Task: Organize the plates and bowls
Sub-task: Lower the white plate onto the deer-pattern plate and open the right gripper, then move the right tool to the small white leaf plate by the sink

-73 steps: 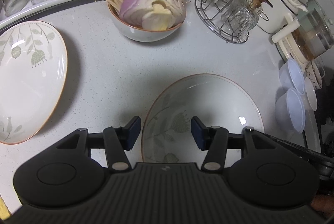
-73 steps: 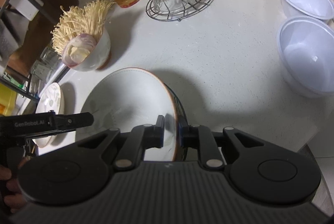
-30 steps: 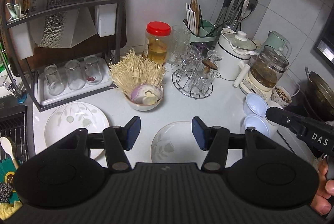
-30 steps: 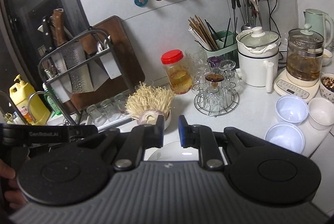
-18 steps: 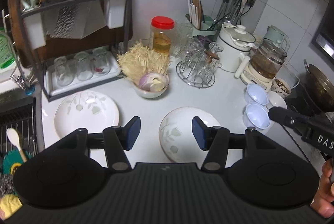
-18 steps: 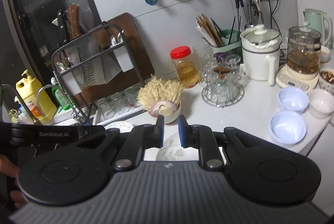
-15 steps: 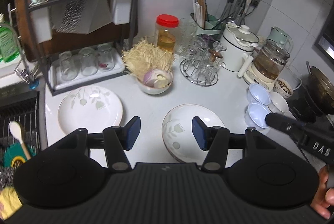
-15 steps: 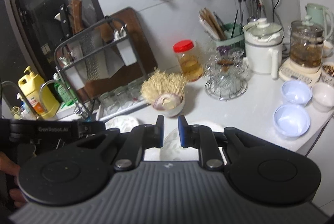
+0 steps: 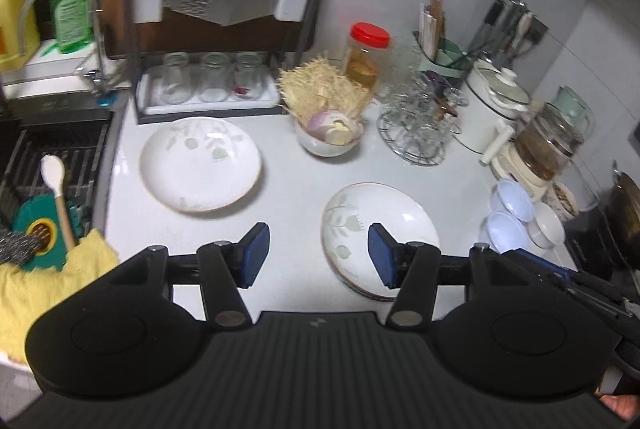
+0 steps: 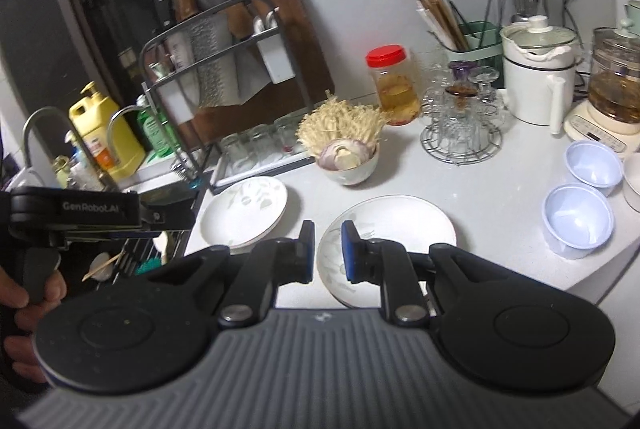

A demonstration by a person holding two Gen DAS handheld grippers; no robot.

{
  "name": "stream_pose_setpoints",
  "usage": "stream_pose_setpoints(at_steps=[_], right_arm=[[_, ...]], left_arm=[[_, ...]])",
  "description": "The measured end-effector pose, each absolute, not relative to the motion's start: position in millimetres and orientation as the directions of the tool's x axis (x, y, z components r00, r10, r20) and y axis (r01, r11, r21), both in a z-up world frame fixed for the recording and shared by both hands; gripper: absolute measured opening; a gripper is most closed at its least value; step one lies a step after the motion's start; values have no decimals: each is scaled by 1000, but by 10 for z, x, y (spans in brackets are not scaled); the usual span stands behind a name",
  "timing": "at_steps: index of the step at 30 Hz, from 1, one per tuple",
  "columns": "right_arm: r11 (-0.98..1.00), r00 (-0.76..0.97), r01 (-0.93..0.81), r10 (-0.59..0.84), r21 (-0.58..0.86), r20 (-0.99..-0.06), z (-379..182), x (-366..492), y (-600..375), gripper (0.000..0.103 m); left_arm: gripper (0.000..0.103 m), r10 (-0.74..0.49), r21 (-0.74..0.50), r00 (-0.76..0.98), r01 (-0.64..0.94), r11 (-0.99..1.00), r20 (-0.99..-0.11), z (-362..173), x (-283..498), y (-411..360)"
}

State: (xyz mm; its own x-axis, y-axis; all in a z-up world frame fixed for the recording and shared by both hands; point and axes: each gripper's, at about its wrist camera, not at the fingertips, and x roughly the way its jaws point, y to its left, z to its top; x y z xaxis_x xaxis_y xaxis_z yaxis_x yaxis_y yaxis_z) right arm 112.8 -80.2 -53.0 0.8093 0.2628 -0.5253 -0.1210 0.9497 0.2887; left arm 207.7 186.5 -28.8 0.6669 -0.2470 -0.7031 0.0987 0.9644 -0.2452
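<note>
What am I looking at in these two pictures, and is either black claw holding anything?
No robot here: a person carries a handheld two-finger claw in each hand, and a wide-angle camera on each looks out along its fingers. One picture comes from the left claw, whose jaws stand open and empty. The other comes from the right claw, whose jaws are nearly shut with nothing between them. Both hover above a white kitchen counter. On it lie a single leaf-patterned plate, a small stack of similar plates, a bowl of mushrooms and onion, and two pale blue bowls near the right edge.
</note>
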Motion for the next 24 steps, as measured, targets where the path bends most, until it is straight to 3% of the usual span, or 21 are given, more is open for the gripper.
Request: stream_pose_setpoints(at_steps=[24], right_arm=[[910,716,-320,415,264,-562,-1031,1116,-1105,18]], left_arm=[[67,21,-139,662,-189,972,-749,-558,1479,1979]])
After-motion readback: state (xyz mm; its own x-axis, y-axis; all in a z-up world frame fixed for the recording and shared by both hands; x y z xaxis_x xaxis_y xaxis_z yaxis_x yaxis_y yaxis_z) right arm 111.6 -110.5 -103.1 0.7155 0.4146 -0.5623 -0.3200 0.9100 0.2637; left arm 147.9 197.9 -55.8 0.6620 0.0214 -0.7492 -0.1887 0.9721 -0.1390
